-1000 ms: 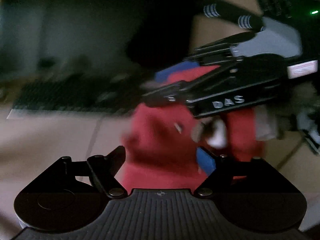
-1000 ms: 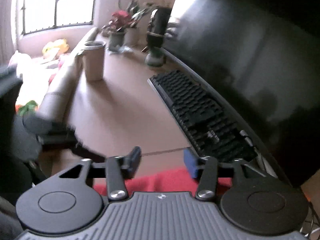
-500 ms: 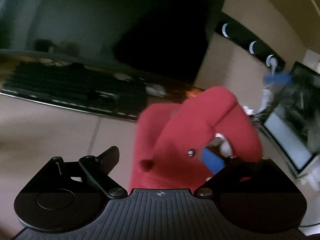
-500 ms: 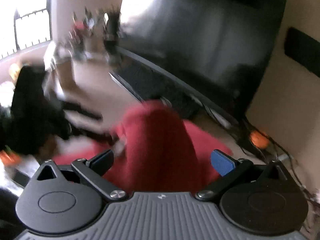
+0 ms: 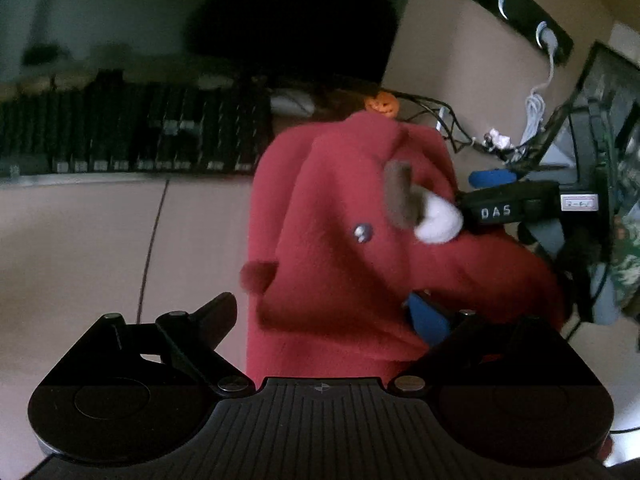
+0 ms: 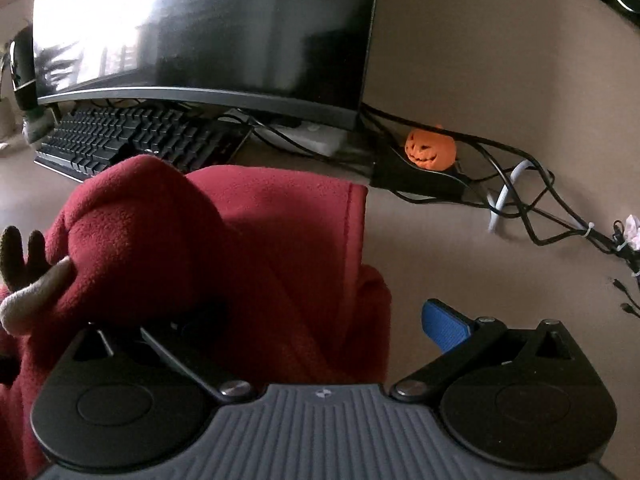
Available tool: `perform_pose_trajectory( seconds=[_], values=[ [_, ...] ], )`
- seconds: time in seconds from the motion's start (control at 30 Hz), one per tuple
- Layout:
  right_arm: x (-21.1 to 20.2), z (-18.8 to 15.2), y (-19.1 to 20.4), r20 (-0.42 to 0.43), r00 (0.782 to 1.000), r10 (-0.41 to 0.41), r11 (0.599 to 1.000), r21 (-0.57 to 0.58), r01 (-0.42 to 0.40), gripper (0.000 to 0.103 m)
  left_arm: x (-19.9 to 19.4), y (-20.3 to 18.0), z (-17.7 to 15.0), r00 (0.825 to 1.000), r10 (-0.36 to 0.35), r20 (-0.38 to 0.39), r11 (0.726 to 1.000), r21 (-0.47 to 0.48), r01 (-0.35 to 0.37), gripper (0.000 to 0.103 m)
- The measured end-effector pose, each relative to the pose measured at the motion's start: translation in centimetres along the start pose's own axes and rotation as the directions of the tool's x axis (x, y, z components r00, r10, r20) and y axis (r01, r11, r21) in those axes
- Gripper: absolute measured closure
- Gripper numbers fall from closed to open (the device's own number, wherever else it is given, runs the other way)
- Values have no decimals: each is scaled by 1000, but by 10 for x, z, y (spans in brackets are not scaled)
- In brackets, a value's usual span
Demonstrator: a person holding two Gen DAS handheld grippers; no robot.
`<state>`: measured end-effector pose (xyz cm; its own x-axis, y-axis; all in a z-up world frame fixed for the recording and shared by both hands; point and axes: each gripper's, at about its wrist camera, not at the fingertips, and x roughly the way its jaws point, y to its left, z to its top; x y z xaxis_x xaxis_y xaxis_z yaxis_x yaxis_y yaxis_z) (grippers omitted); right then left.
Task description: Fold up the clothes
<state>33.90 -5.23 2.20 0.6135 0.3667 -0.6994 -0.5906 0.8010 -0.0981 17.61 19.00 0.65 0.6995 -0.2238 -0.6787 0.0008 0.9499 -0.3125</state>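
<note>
With both the left gripper (image 5: pixel 320 316) and right gripper (image 6: pixel 320 320) spread wide around the red fleece garment (image 5: pixel 344 240), pinch a hem edge, not bulk.

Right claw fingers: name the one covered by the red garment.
The left finger, tucked under the red garment; the blue-padded right finger stands clear over the desk.

Fuzzy matt red fleece garment (image 6: pixel 280 248), smooth matt beige desktop (image 6: pixel 460 248), glossy black monitor screen (image 6: pixel 224 24), matt orange pumpkin figure (image 6: pixel 431 151)
</note>
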Motion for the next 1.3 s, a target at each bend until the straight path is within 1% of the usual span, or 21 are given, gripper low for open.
perform_pose_trajectory(
  seconds=[0.1, 0.17, 0.27, 0.33, 0.4, 0.5, 0.6, 0.63, 0.7, 0.77, 0.8, 0.87, 0.9, 0.93, 1.03, 1.13, 1.23, 1.3],
  values=[
    [1, 1, -2, -6, 1000, 17, 1000, 20, -17, 0, 7, 9, -3, 999, -31, -24, 998, -64, 29, 4],
    [1, 1, -2, -8, 1000, 22, 1000, 17, -22, 0, 9, 10, -4, 999, -34, -26, 997, -74, 32, 4],
    [4, 3, -1, -8, 1000, 23, 1000, 10, -23, 0, 2, 7, 1, 1000, -25, -10, 999, -49, 25, 5],
    [7, 4, 0, -7, 1000, 24, 1000, 5, -24, 0, -10, 3, 8, 1000, -8, 26, 1000, -9, 8, 5],
    [2, 6, 2, 4, 1000, 11, 1000, -20, -11, 0, -24, 0, 18, 997, 0, 78, 1000, 28, -2, 5],
    [-22, 11, 5, 76, 996, -42, 998, -53, 46, 0, -35, -3, 39, 989, -5, 149, 997, 73, -6, 5],
    [-59, 12, 9, 171, 983, -65, 996, -52, 75, 0, -22, -11, 61, 984, 41, 172, 988, 137, -65, 5],
    [-72, 10, 11, 198, 979, -49, 998, -38, 57, 0, -15, -14, 67, 983, 60, 175, 983, 159, -88, 5],
    [-93, 4, 18, 224, 974, 43, 999, -8, -43, 0, 6, -20, 79, 979, 120, 163, 970, 192, -151, 5],
    [-91, -9, 36, 161, 979, 128, 992, -24, -126, 0, 27, -25, 86, 974, 172, 147, 952, 227, -203, 5],
    [-84, -15, 45, 118, 984, 137, 990, -47, -132, 0, 38, -28, 88, 972, 193, 137, 942, 250, -222, 4],
    [-61, -33, 65, 43, 996, 76, 993, -94, -72, 0, 56, -32, 89, 966, 227, 122, 924, 288, -253, 4],
    [-50, -42, 76, 7, 999, 42, 992, -119, -41, 0, 63, -33, 89, 964, 239, 118, 915, 306, -265, 4],
    [-52, -48, 81, 47, 999, 17, 993, -119, -11, 0, 67, -34, 89, 963, 246, 114, 909, 317, -270, 4],
    [-58, -50, 99, 91, 994, -60, 979, -189, 76, 0, 75, -34, 88, 962, 253, 104, 904, 330, -273, 4],
    [-57, -47, 102, 79, 994, -74, 980, -179, 87, 0, 75, -30, 86, 962, 252, 104, 905, 326, -273, 4],
    [-53, -42, 86, 28, 999, -17, 997, -70, 19, 0, 68, -29, 85, 962, 248, 109, 912, 308, -270, 4],
    [-52, -41, 79, 5, 1000, 15, 999, -33, -15, 0, 63, -28, 85, 963, 246, 112, 917, 296, -269, 4]
  ],
)
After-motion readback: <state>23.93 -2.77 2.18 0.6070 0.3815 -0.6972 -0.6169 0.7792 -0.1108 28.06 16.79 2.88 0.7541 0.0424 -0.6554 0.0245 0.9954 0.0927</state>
